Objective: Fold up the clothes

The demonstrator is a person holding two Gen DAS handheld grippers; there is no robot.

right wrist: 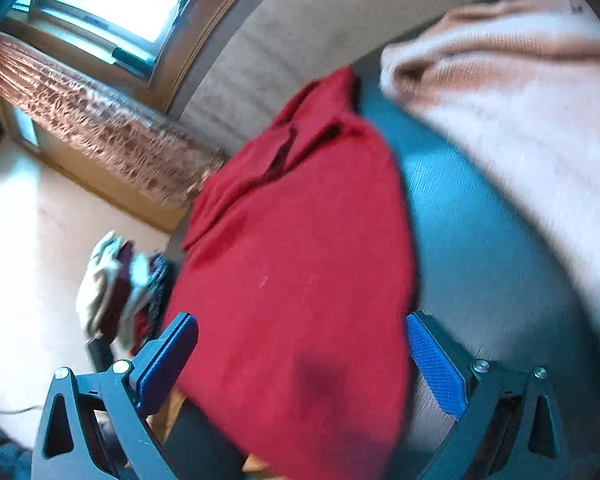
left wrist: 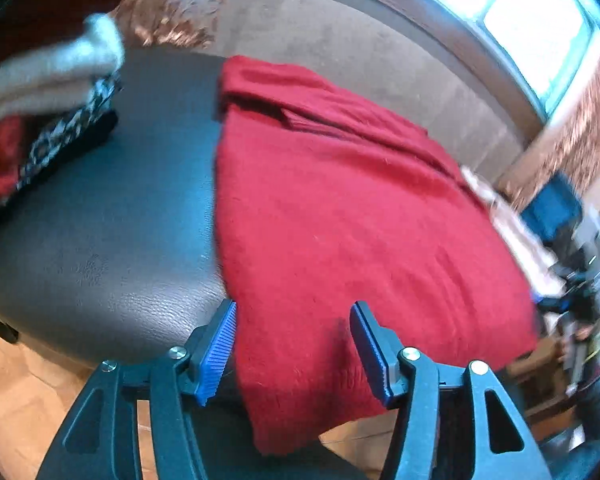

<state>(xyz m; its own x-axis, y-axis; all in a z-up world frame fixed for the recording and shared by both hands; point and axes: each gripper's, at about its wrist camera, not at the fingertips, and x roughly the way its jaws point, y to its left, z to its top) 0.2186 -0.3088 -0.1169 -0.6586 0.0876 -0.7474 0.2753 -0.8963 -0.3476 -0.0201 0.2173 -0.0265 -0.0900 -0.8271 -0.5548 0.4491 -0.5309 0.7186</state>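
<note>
A red knit garment (left wrist: 340, 208) lies folded on a dark leather seat (left wrist: 100, 240), its near hem hanging over the front edge. My left gripper (left wrist: 292, 344) is open, its blue pads either side of that hem without closing on it. In the right wrist view the same red garment (right wrist: 300, 280) fills the middle, and my right gripper (right wrist: 304, 356) stands wide open around its near end. A pale pink sweater (right wrist: 520, 120) lies on the seat to the right.
A stack of folded clothes (left wrist: 40, 112), white on top with patterned and red pieces below, sits at the left of the seat. A heap of mixed clothes (right wrist: 124, 288) lies on the pale floor. A window and a grey wall stand behind.
</note>
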